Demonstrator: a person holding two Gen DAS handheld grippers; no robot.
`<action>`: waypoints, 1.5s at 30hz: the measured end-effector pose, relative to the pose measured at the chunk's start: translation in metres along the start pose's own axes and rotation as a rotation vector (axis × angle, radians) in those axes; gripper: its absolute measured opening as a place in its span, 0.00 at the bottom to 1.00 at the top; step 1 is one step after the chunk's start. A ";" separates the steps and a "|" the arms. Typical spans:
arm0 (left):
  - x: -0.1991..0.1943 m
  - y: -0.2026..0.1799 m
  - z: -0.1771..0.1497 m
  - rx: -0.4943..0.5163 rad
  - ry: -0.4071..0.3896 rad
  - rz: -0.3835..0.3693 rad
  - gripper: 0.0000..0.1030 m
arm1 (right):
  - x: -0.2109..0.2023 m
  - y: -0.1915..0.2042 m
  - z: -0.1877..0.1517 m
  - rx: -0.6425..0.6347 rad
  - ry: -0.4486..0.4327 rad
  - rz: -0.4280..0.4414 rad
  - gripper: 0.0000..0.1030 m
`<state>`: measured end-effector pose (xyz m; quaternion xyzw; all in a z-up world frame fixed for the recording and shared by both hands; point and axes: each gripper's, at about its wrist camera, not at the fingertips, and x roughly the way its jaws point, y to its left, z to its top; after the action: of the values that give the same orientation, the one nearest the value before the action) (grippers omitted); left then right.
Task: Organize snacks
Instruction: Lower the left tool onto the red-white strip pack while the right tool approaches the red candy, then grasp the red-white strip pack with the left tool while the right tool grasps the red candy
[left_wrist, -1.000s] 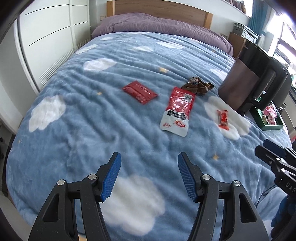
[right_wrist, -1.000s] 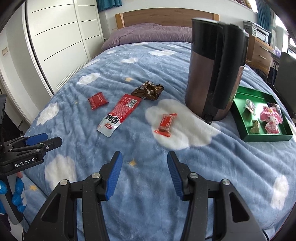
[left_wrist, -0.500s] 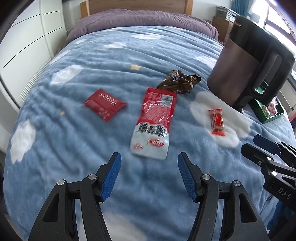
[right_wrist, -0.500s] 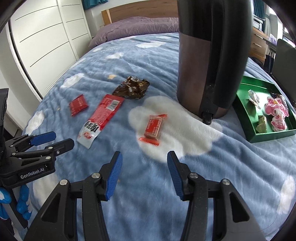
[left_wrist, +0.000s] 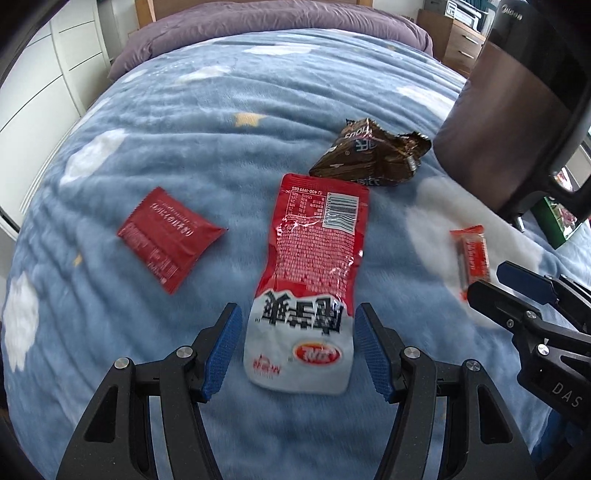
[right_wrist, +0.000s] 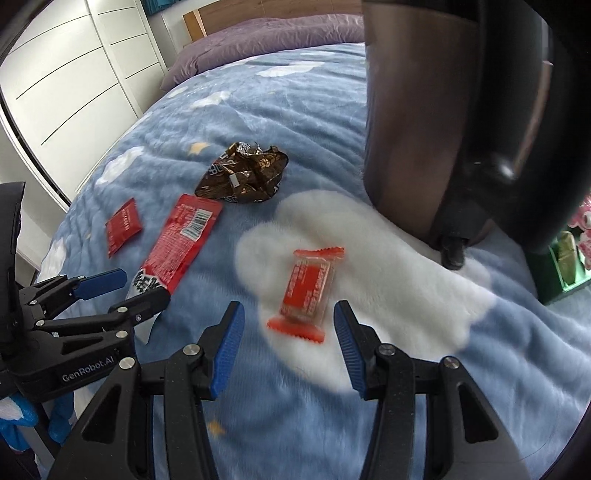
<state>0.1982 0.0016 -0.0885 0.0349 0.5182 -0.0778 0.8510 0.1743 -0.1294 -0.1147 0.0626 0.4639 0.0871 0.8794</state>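
Note:
Several snacks lie on a blue cloud-print blanket (left_wrist: 229, 110). My left gripper (left_wrist: 298, 326) is open, its jaws on either side of the white near end of a long red-and-white packet (left_wrist: 317, 266). A small red sachet (left_wrist: 168, 238) lies to its left and a crumpled brown wrapper (left_wrist: 369, 157) beyond it. My right gripper (right_wrist: 288, 321) is open, its jaws flanking the near end of a small orange-red candy bar (right_wrist: 308, 290). The long packet (right_wrist: 181, 240), the sachet (right_wrist: 123, 225) and the brown wrapper (right_wrist: 243, 177) also show in the right wrist view.
A tall dark brown canister with a black handle (right_wrist: 443, 122) stands on the bed right of the snacks. A green tray (right_wrist: 565, 266) holding small items sits behind it at the right edge. White wardrobe doors (right_wrist: 74, 74) line the left side, a purple pillow (left_wrist: 280, 22) the head.
Both grippers moved forward and down toward the bed. The left one now brackets the long packet's near end; the right one now brackets the candy bar. Both stayed open.

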 end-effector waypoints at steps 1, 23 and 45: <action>0.003 0.000 0.001 0.005 0.004 -0.002 0.56 | 0.003 0.000 0.001 0.000 0.003 0.000 0.51; 0.023 0.000 0.018 0.001 -0.011 -0.019 0.61 | 0.027 -0.006 0.002 -0.004 0.005 -0.005 0.51; 0.030 -0.007 0.023 0.012 -0.003 0.025 0.62 | 0.032 -0.005 0.004 0.005 0.003 -0.009 0.51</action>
<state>0.2308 -0.0116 -0.1039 0.0464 0.5159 -0.0705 0.8525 0.1956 -0.1274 -0.1395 0.0625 0.4656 0.0823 0.8789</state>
